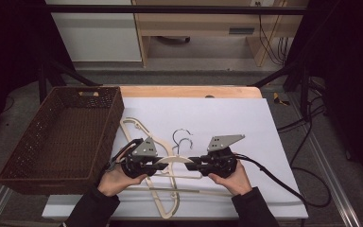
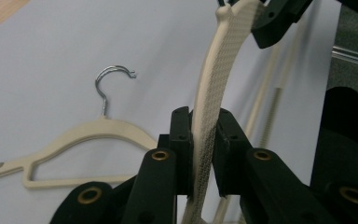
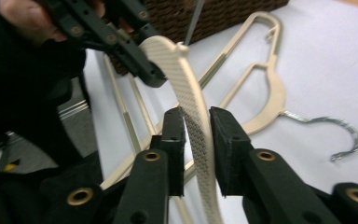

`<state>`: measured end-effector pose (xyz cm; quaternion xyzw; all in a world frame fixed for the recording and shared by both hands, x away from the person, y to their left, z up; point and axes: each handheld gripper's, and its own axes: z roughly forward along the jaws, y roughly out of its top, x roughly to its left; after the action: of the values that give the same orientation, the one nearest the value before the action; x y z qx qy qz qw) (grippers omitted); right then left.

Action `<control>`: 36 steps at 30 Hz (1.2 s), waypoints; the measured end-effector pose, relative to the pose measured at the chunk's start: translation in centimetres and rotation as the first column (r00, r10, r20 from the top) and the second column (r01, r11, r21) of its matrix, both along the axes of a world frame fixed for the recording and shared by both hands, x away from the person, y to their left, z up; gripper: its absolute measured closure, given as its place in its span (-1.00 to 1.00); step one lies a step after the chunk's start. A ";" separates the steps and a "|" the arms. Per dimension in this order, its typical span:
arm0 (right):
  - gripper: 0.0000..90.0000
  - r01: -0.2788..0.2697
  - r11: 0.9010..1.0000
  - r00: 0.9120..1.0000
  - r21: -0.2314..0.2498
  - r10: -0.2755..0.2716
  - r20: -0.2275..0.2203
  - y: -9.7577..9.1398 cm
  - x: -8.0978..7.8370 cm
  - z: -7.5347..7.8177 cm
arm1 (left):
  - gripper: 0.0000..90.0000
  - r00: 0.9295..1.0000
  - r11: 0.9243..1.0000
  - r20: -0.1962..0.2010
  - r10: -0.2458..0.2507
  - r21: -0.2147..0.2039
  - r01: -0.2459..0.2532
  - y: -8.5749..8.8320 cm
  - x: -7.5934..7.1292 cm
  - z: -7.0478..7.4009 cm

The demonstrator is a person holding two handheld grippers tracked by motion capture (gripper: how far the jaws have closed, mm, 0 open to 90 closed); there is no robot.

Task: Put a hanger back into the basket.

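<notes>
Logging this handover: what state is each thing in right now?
Left gripper: jaws shut on the held hanger.
Right gripper: jaws slightly open, held hanger between them.
Held hanger: raised, spanning both grippers.
Other hangers: lying flat on the white sheet.
Basket: empty.

High view looks down; gripper views close, sharing the hanger (image 2: 214,88).

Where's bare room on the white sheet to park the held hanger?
Free: the white sheet beyond the metal hooks toward the far edge, and its right part past the right claw. The wicker basket is empty. Crowded: centre-left, where cream hangers overlap beside the left claw, down to the near edge.
</notes>
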<state>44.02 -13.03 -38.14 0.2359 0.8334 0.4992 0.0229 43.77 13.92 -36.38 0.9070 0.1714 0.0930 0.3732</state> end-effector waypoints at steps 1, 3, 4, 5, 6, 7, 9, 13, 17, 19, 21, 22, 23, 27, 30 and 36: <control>0.61 0.011 1.000 1.000 0.001 -0.011 0.012 0.0 0.0 -0.1 | 0.78 1.000 1.000 -0.007 -0.001 -0.006 0.001 0.0 -0.1 0.0; 0.50 0.035 0.999 0.999 -0.001 -0.035 0.039 0.0 -0.1 -0.2 | 0.82 1.000 1.000 -0.014 0.002 -0.026 -0.002 0.0 -0.5 0.0; 0.44 0.050 0.999 0.997 0.000 -0.050 0.055 0.0 -0.1 -0.2 | 0.84 1.000 0.998 -0.023 0.004 -0.057 -0.006 0.0 -0.7 -0.1; 0.37 0.060 0.998 0.996 0.005 -0.060 0.073 0.0 -0.1 -0.2 | 0.87 1.000 0.998 -0.027 -0.003 -0.063 0.002 -0.1 -0.9 0.0; 0.32 0.071 0.997 0.994 0.016 -0.072 0.084 -0.1 -0.2 -0.2 | 0.89 1.000 0.999 -0.016 -0.006 -0.052 0.005 -0.2 -1.1 0.1; 0.28 0.080 0.996 0.992 0.027 -0.082 0.096 -0.2 -0.2 -0.2 | 0.90 1.000 0.999 -0.005 -0.004 -0.046 0.004 -0.3 -1.3 0.2; 0.22 0.099 0.994 0.988 0.050 -0.104 0.113 -0.5 -0.4 -0.2 | 0.91 1.000 0.999 0.004 0.000 -0.049 0.001 -0.4 -1.6 0.3; 0.05 0.138 0.987 0.982 0.080 -0.147 0.123 -1.6 -0.6 -0.2 | 0.91 0.999 0.996 0.014 0.035 -0.085 -0.034 -0.1 -1.8 0.6; -0.23 0.204 0.973 0.967 0.111 -0.218 0.132 -3.4 -0.9 -0.1 | 0.91 0.996 0.990 0.019 0.090 -0.113 -0.087 0.6 -1.9 0.9; -0.33 0.246 0.960 0.956 0.133 -0.262 0.129 -4.6 -1.1 -0.1 | 0.91 0.992 0.984 0.022 0.122 -0.131 -0.118 1.1 -1.9 1.1; -0.41 0.269 0.953 0.949 0.142 -0.287 0.127 -5.1 -1.2 0.0 | 0.92 0.990 0.981 0.020 0.141 -0.140 -0.137 1.4 -1.9 1.2; -0.53 0.315 0.936 0.933 0.158 -0.336 0.131 -6.5 -1.3 0.0 | 0.91 0.986 0.976 0.023 0.165 -0.145 -0.160 1.9 -1.9 1.3; -0.53 0.315 0.936 0.933 0.158 -0.336 0.131 -6.5 -1.3 0.0 | 0.91 0.986 0.976 0.023 0.165 -0.145 -0.160 1.9 -1.9 1.3; -0.74 0.392 0.905 0.901 0.166 -0.414 0.129 -8.5 -1.4 -0.4 | 0.91 0.974 0.962 0.032 0.222 -0.167 -0.214 3.0 -1.7 1.8; -0.80 0.437 0.884 0.879 0.163 -0.459 0.129 -9.6 -1.4 -0.6 | 0.91 0.969 0.953 0.029 0.246 -0.187 -0.237 3.6 -1.7 2.4; -0.87 0.497 0.854 0.844 0.157 -0.517 0.140 -10.8 -1.4 -0.5 | 0.91 0.960 0.937 0.053 0.273 -0.239 -0.254 5.1 -2.1 4.6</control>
<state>42.59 -23.84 -38.68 0.4034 0.7060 0.5412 0.2146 41.65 19.04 -31.76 0.8216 0.2848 0.1605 0.4669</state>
